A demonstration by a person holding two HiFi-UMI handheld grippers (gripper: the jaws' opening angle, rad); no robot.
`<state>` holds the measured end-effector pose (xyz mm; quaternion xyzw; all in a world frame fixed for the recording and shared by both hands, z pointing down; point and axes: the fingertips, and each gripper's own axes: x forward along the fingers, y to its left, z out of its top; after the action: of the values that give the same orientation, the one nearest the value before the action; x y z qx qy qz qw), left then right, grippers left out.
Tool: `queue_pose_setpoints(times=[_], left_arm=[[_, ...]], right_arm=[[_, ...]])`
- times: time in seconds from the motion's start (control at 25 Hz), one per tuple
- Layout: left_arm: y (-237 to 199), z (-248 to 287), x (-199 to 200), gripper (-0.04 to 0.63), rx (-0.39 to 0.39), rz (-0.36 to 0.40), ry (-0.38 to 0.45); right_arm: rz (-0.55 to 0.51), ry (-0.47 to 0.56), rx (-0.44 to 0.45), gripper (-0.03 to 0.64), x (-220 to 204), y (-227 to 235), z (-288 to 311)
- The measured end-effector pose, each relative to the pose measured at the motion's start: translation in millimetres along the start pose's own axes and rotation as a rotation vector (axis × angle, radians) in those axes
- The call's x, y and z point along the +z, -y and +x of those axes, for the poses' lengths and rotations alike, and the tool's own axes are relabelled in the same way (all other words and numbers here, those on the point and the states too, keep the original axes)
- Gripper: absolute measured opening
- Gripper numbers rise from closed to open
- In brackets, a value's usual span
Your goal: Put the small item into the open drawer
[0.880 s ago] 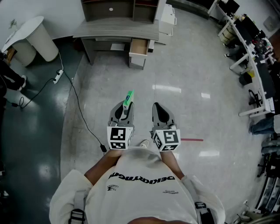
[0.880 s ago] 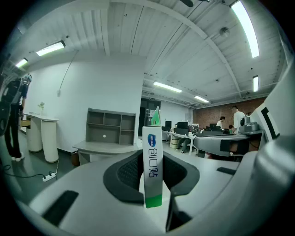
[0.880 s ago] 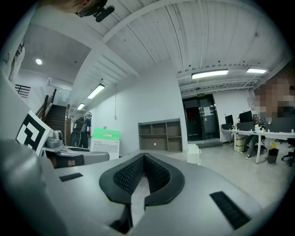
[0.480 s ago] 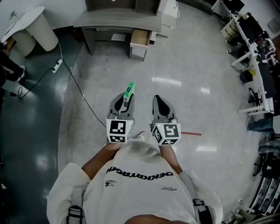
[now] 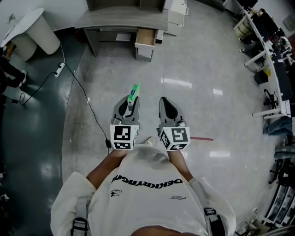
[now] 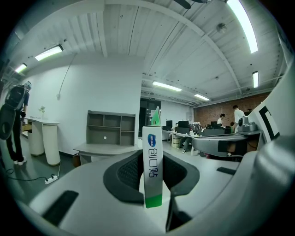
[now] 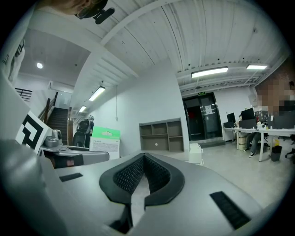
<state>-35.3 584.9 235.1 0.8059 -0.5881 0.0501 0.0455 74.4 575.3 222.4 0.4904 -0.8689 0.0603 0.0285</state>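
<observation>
My left gripper (image 5: pixel 130 102) is shut on a slim white and green box (image 5: pixel 134 93), which sticks out forward past its tips. In the left gripper view the box (image 6: pixel 152 161) stands upright between the dark pads (image 6: pixel 130 170). My right gripper (image 5: pixel 167 107) is beside it, shut with nothing in it; its ribbed pads (image 7: pixel 156 174) meet at the tips. The open drawer (image 5: pixel 145 44) hangs out under the grey desk (image 5: pixel 124 19), well ahead of both grippers across the floor. From the right gripper view the box (image 7: pixel 105 140) shows at the left.
A grey shelf unit (image 6: pixel 110 129) stands on the desk. A white cabinet (image 5: pixel 177 11) is right of the desk, a white round stand (image 5: pixel 32 32) left of it. A power strip (image 5: pixel 60 69) and black cable (image 5: pixel 85 115) lie on the floor. Office desks (image 5: pixel 272 50) line the right.
The desk and drawer have shifted slightly toward the top of the head view. Both grippers keep the same posture, and the box stays in the left one.
</observation>
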Motion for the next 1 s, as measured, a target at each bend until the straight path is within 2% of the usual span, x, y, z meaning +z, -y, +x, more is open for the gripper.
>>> queue_pose_setpoints(times=[0.52,0.8,1.0], left_arm=[[25,47,-3,0.094,0.038,0.018,-0.003],[38,65,-28,0.094,0.047,0.021,-0.064],[41,93,-33,0.094,0.034,0.022,-0.075]], right_arm=[[0.007,0.024,0.055,0.032,-4,47,14],[0.038,-0.008,0.063,0.032,-28,71,17],[0.049,-0.019,0.059,0.032,-33,91,35]])
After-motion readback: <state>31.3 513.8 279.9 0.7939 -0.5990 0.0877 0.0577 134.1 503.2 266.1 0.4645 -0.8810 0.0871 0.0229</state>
